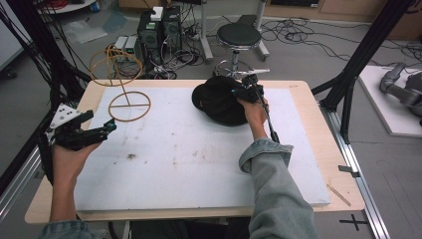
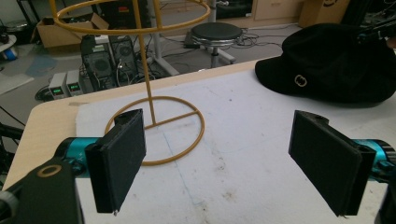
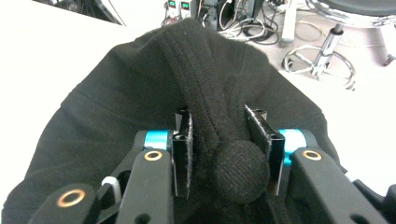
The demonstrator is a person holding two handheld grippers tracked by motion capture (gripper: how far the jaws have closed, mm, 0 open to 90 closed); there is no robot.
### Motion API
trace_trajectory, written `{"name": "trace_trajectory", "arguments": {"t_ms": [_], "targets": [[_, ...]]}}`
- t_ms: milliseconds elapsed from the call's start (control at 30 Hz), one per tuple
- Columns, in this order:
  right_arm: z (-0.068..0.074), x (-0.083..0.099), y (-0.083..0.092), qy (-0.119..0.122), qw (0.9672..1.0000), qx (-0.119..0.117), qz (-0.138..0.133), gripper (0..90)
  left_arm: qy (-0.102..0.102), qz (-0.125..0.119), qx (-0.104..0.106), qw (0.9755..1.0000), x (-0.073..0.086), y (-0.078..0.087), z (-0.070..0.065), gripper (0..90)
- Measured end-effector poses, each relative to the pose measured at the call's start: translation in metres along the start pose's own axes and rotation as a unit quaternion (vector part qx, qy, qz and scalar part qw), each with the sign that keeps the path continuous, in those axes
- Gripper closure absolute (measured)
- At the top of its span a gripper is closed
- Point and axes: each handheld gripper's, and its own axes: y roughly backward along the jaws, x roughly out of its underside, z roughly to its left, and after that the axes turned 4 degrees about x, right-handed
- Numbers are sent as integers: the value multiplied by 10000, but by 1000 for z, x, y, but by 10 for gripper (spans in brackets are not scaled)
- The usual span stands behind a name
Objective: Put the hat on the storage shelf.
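A white mat (image 1: 199, 164) is lying on the counter (image 1: 318, 129), covering most of its top. A wire stand (image 1: 124, 84) is standing on the mat's far left corner, and a cap (image 1: 216, 102) is resting on the mat toward the far middle, well apart from the stand and to its right. The left hand-held gripper (image 1: 107, 130) is hovering at the mat's left edge, nearer than the stand. The right hand-held gripper (image 1: 239, 94) is sitting on the cap's right side. A stool (image 1: 239, 37) is standing on the floor behind the counter.

Black knitted cap (image 1: 219, 101) lying on the white board, crown pinched up
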Motion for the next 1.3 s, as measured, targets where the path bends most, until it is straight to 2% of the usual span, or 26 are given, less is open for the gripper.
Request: {"name": "trace_trajectory", "arguments": {"t_ms": [267,400,533,600,767,800,833,1000,1100,1133,1200,1300], "targets": [[6,-12,18,-30,9992,168,-373,699,8,-44,3,10000,-1,3,1,192],[1,-16,30,-226,9982,192,-519,701,38,-78,-3,10000,-1,4,2,192],[0,-23,44,-111,9967,323,-733,703,33,-96,-3,9999,-2,5,2,192],[0,-26,52,-157,9955,359,-868,704,40,-116,0,9999,-3,6,3,192],[-3,-35,69,-340,9927,281,-1127,704,47,-154,4,9999,-4,8,3,192],[-3,-41,78,-432,9908,239,-1260,704,48,-161,8,9999,-4,8,3,192],[-3,-44,81,-448,9903,209,-1298,704,48,-161,8,9999,-4,8,3,192],[1,-65,99,-484,9864,29,-1568,703,65,-198,28,9998,-4,9,3,192],[4,-74,104,-420,9858,-3,-1628,703,45,-190,12,9998,-5,10,4,192],[8,-82,108,-421,9842,-28,-1718,703,59,-206,2,9998,-5,10,4,192],[11,-90,112,-382,9833,-45,-1777,703,63,-202,2,9998,-5,11,5,192],[15,-98,117,-448,9803,-116,-1919,703,69,-208,6,9998,-4,12,5,192]]}}
